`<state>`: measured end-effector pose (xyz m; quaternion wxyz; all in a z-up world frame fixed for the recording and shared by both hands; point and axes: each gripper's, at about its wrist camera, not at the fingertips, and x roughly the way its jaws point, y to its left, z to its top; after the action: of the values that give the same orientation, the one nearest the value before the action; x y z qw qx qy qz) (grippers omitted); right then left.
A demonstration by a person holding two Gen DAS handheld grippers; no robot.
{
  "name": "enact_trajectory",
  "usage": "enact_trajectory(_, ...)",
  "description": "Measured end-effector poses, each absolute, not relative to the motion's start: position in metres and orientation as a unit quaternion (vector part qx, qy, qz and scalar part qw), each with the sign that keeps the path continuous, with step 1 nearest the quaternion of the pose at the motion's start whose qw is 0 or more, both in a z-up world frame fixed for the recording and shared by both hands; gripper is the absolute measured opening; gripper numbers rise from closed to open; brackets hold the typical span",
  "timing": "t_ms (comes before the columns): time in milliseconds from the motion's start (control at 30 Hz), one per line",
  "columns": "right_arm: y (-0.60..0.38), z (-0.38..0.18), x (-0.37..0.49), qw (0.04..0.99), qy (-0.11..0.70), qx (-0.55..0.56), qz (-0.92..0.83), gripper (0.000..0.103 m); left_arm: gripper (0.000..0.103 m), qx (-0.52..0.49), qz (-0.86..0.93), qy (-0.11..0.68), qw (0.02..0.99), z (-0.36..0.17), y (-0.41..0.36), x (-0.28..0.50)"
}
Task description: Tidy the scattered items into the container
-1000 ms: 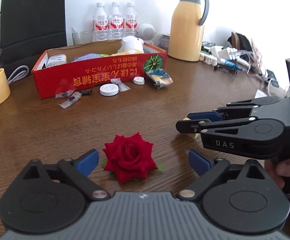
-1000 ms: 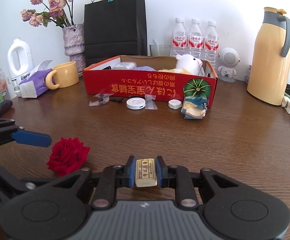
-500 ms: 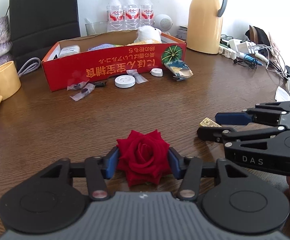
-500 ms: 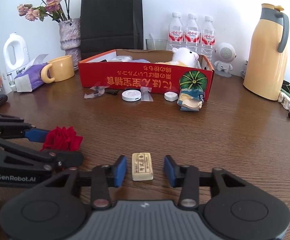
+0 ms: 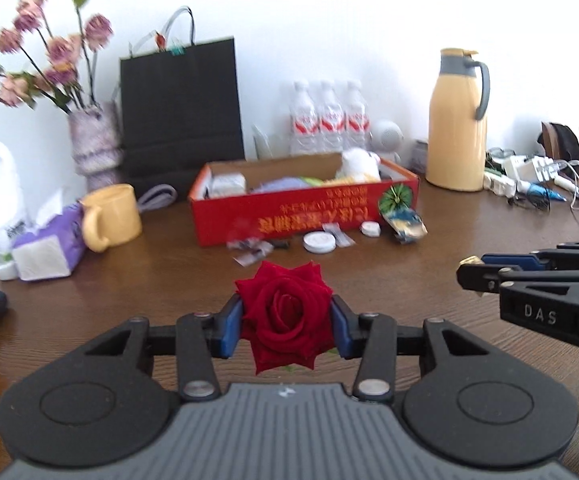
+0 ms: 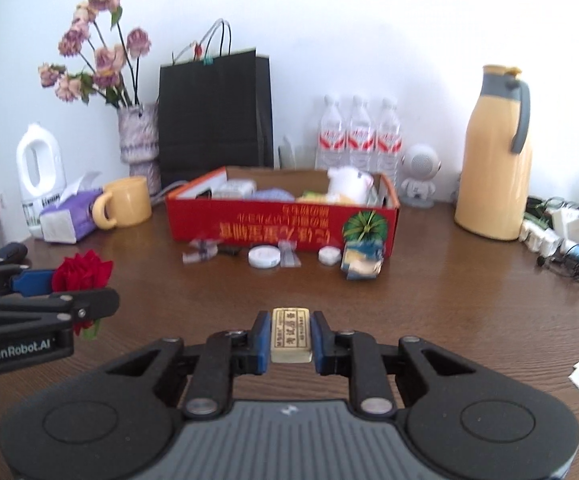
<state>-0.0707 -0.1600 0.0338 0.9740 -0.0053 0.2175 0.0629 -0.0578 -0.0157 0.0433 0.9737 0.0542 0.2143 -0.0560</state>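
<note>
My left gripper [image 5: 287, 330] is shut on a red rose [image 5: 285, 314] and holds it above the table; the rose also shows in the right wrist view [image 6: 83, 276]. My right gripper [image 6: 289, 338] is shut on a small cream eraser block [image 6: 290, 335] and holds it above the table. The open red box [image 6: 281, 228] stands at the table's far middle, with a white plush toy [image 6: 347, 184] and other items inside. In front of it lie a white round disc [image 6: 264, 257], small wrappers [image 6: 201, 251], a white cap [image 6: 328, 255] and a blue-yellow packet [image 6: 361, 264].
A yellow mug [image 6: 127, 202], tissue pack [image 6: 69, 220] and white bottle [image 6: 41, 172] stand at the left. A flower vase [image 6: 139, 140], black bag [image 6: 215, 120] and water bottles [image 6: 357, 136] line the back. A yellow thermos [image 6: 493, 152] and cables [image 6: 565, 236] are at the right.
Both grippers have lifted off the table and tilted up. The right gripper closed again on the eraser block. The left keeps the rose it closed on.
</note>
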Motion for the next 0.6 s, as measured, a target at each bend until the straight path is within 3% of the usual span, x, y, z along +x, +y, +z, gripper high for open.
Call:
enact_trajectory(300, -0.152, 0.047, -0.119, 0.987, 0.153, 0.003, 0.050, 0.019, 0.046, 0.028, -0.030, 0.142, 0.989, 0.057, -0.013, -0.114)
enact_trajectory(600, -0.143, 0.067, -0.088, 0.986, 0.146, 0.009, 0.080, 0.020, 0.046, 0.011, -0.027, 0.135, 0.990, 0.072, -0.007, -0.070)
